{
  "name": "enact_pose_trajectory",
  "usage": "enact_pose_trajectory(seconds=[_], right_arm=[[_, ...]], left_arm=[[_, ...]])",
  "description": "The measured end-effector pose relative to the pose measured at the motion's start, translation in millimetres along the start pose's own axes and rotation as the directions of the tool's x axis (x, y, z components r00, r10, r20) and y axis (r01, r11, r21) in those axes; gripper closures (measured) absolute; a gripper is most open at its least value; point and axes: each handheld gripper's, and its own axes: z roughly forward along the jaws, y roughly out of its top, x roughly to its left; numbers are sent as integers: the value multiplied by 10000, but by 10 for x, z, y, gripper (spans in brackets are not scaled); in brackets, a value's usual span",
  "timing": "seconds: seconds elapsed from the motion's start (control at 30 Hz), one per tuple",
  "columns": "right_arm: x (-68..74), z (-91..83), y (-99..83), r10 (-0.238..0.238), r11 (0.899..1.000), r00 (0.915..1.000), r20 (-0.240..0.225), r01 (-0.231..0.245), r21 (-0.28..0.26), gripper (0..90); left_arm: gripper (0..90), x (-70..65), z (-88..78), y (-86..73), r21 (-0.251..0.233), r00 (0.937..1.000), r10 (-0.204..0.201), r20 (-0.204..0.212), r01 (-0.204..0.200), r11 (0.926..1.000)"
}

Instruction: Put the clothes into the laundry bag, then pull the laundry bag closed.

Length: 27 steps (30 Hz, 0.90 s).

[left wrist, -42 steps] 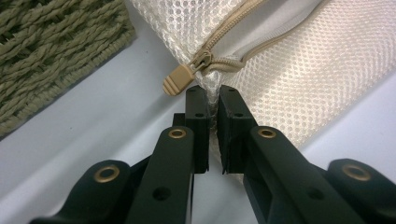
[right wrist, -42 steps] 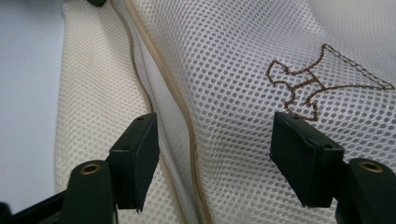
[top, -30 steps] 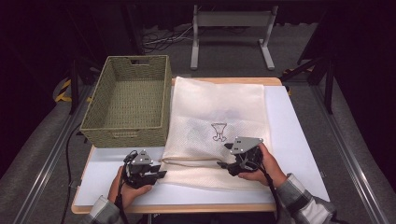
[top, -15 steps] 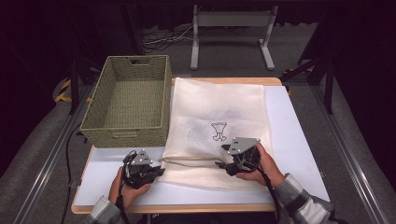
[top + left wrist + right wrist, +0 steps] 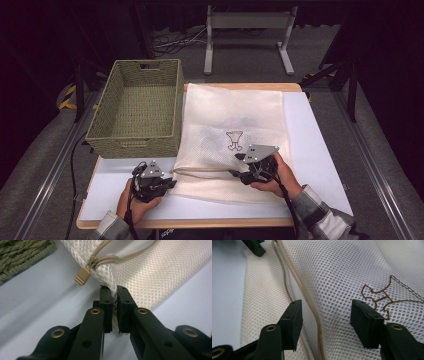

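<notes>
A cream mesh laundry bag (image 5: 235, 115) with a brown embroidered emblem (image 5: 234, 140) lies flat on the white table (image 5: 320, 150). Its zipper (image 5: 205, 170) runs along the near side and is partly open. My left gripper (image 5: 114, 293) is shut on the bag's mesh corner, just beside the tan zipper pull (image 5: 82, 276). It sits at the bag's near left corner (image 5: 172, 182). My right gripper (image 5: 325, 312) is open over the bag near the emblem (image 5: 384, 297). Its jaws have just been closing, with the zipper line (image 5: 297, 282) and raised mesh between them, the pads not pressing.
A woven green basket (image 5: 135, 145) stands at the table's left, close behind the left hand. Bare white tabletop runs along the front edge and to the bag's right. A metal stand (image 5: 247, 20) and cables lie on the floor beyond the table.
</notes>
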Motion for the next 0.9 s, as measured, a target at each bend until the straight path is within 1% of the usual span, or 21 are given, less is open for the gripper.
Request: enact_pose_trajectory(seconds=[0.17,0.2,0.3,0.43,0.5,0.57,0.63,0.7,0.9], right_arm=[[-4,0,19,-32,10000,10000,37,32,-48,444],[-8,5,26,-18,10000,10000,-14,18,-87,440],[-10,11,27,-18,9999,10000,-79,17,-118,422],[-13,6,32,-12,9999,10000,-68,11,-170,420],[-11,14,35,-30,9999,10000,-75,29,-125,423],[-8,25,37,-31,9999,10000,-71,31,-108,430],[-3,41,46,-32,10000,10000,-81,31,-80,439],[7,50,70,-37,10000,9999,-102,36,-90,441],[32,77,181,-14,9995,9998,-211,8,-301,486]], left_arm=[[845,-3,5,-10,-33,10000,-19,-18,19,10000],[845,1,-2,-13,-48,10000,32,-46,-32,10000],[844,-3,-7,-23,-106,10000,-42,-17,42,9999],[845,2,-10,-30,-228,9999,-102,43,103,9997],[845,3,-10,-29,-209,10000,-26,27,26,9998],[845,8,-8,-29,-204,10000,31,-15,-32,9998],[844,4,-8,-30,-205,10000,-24,22,25,9998],[844,8,-9,-28,-201,10000,51,-18,-51,9998],[843,10,-6,-35,-284,9999,-165,2,165,9995]])
